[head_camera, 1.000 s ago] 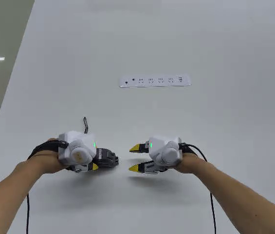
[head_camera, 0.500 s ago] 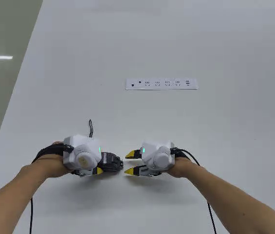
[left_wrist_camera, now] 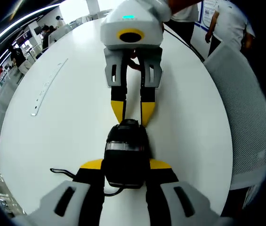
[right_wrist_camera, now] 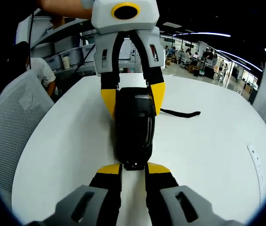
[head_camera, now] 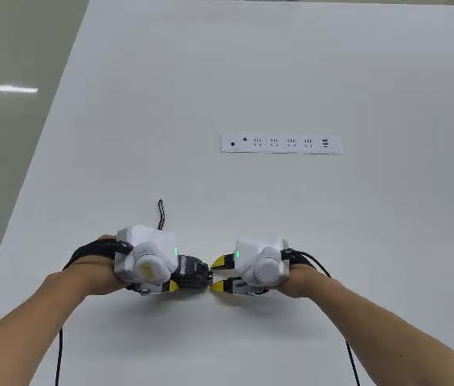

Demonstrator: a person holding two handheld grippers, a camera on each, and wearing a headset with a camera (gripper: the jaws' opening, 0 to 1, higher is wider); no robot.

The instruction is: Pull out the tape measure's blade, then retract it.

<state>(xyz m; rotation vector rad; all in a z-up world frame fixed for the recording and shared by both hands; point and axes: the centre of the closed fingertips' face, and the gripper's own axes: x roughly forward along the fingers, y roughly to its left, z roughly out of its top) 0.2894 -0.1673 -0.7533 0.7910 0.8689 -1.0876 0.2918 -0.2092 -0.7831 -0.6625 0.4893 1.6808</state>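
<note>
My left gripper [head_camera: 180,278] is shut on the black tape measure [head_camera: 196,273], low over the white table near its front edge. In the left gripper view my jaws' yellow tips flank the case [left_wrist_camera: 125,153]. My right gripper [head_camera: 221,274] faces it from the right, open, its yellow tips right at the case's front end. The right gripper view shows the case [right_wrist_camera: 133,125] lengthwise, with the blade's end tab [right_wrist_camera: 133,165] between my own tips; whether they touch the tab I cannot tell. A black wrist strap [head_camera: 161,213] trails behind the case.
A white power strip [head_camera: 281,144] lies flat on the table [head_camera: 371,225] farther back, toward the middle. A grey mesh chair [left_wrist_camera: 245,103] stands beside the table. The table's left edge [head_camera: 46,153] drops to the floor.
My right gripper has slid left until its tips reach the tape measure's front, and its jaws stand a little closer together. The left gripper still holds the case.
</note>
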